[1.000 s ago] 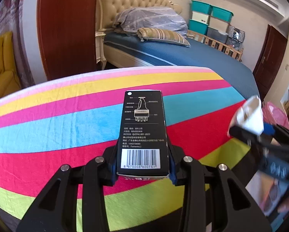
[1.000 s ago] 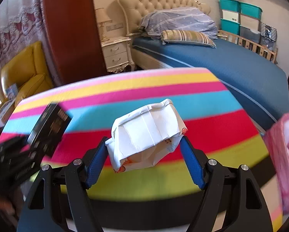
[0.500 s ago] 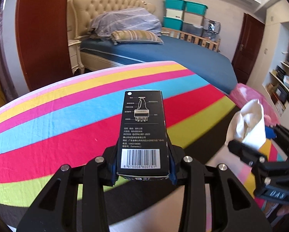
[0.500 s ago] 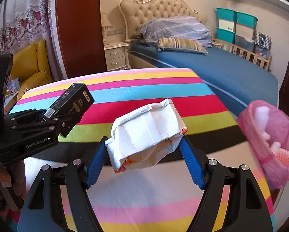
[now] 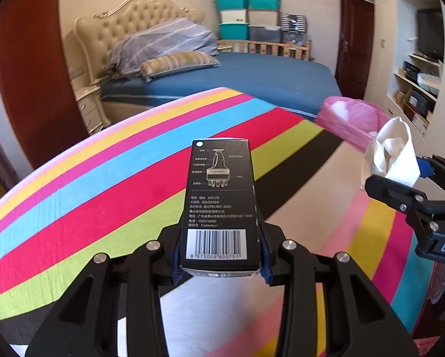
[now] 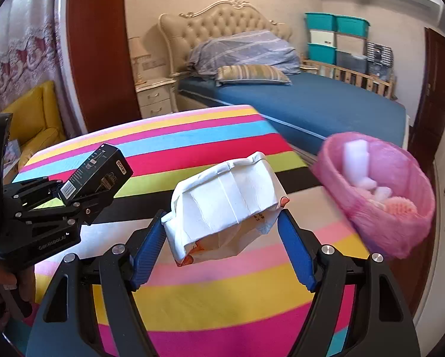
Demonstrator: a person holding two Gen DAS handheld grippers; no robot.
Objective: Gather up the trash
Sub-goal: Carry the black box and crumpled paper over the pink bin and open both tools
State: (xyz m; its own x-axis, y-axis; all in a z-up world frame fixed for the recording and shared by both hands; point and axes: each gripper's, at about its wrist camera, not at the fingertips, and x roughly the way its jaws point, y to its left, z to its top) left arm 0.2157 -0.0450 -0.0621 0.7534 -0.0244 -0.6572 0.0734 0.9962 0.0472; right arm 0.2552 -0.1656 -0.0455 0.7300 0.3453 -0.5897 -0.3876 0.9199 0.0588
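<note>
My left gripper is shut on a black carton with a barcode, held upright in the air; it also shows in the right wrist view at the left. My right gripper is shut on a crumpled white paper bag, which shows in the left wrist view at the right. A bin lined with a pink bag stands to the right, with white and pink trash inside; it shows in the left wrist view beyond the paper bag.
A rainbow-striped cloth covers the surface below and the floor area. A bed with blue sheet and pillows lies behind. A yellow chair is at the left, stacked storage boxes at the back.
Both grippers have swung to the right with their loads. The pink-lined bin has come further into view and closer to both grippers.
</note>
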